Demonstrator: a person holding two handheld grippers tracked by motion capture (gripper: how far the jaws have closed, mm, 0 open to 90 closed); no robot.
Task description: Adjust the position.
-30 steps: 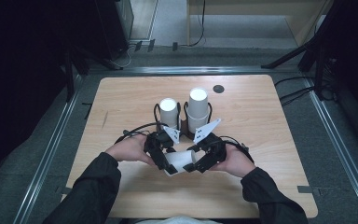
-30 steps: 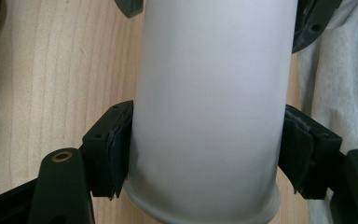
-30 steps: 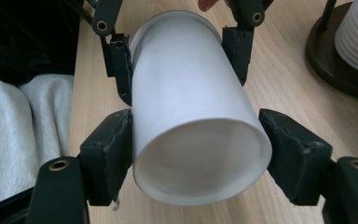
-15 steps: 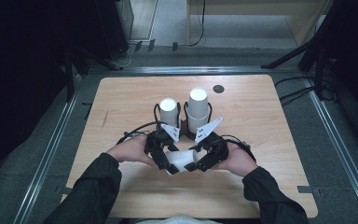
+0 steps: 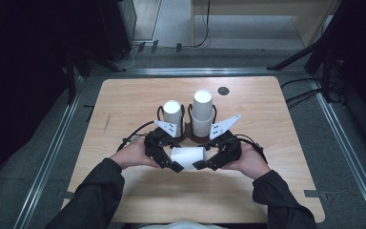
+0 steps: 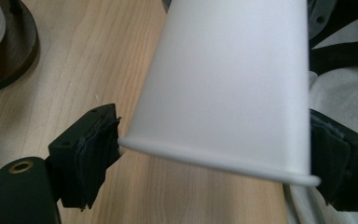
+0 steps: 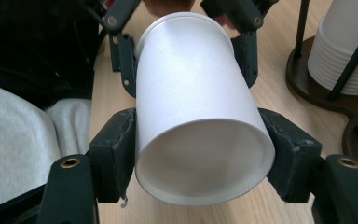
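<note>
– Where's the paper cup [image 5: 188, 157] at right now?

– Lying on its side, held up just over the counter [image 5: 124, 102] near the person's edge, between both hands. The right gripper [image 7: 205, 154] has its jaws clamped on the cup's base end; you can see the pads pressing the wall on both sides there.

– And the left gripper [image 5: 164, 153]?

– It sits at the rim end. One pad touches the rim; the other looks to be against it too, so I'd judge it clamped on the cup, though the far contact is half hidden.

– So how far along are they?

– My guess is midway. One cup is out and in hand, away from the two stacks of cups [image 5: 203, 113] standing upside down in the dark holder [image 5: 183, 136] further back. The taller stack is on the right, the shorter one [image 5: 172, 112] on the left.

– What's left, then?

– The cup isn't set anywhere yet. It looks like a handover or a pull-apart between grippers; it has still to go onto a stack or down on the counter
</note>
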